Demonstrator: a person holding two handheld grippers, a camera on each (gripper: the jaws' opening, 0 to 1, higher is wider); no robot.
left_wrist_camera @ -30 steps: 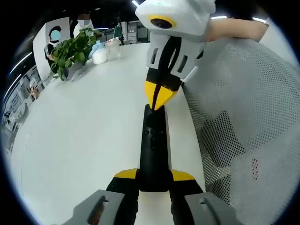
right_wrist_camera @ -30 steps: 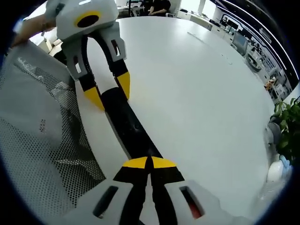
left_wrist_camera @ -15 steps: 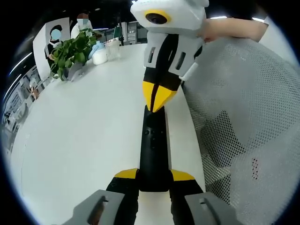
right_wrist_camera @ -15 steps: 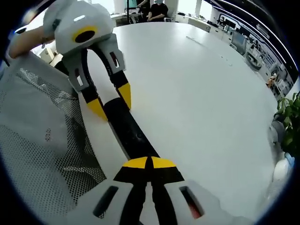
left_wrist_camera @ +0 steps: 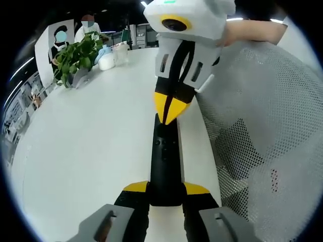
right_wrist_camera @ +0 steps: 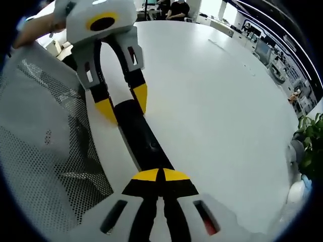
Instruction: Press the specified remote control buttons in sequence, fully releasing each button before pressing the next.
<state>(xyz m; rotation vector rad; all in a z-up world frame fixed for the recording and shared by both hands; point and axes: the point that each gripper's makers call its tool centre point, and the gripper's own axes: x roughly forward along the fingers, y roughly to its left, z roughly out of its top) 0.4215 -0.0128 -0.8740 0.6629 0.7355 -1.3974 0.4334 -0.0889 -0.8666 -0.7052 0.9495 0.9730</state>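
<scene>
the left gripper (left_wrist_camera: 165, 189) rises from the bottom centre of the left gripper view. its two jaws are black with yellow tips, and lower down they sit in light grey housings with rectangular slots. in the right gripper view, at the upper left, this same gripper has a white rounded body, white plates with small slots, black arms and yellow pointed tips.

the right gripper (right_wrist_camera: 161, 176) at the bottom centre of its own view has black jaws with yellow tips and grey housings; a red mark shows in the slot on the right side. a bare hand (left_wrist_camera: 252, 31) shows at the upper right of the left gripper view.
</scene>
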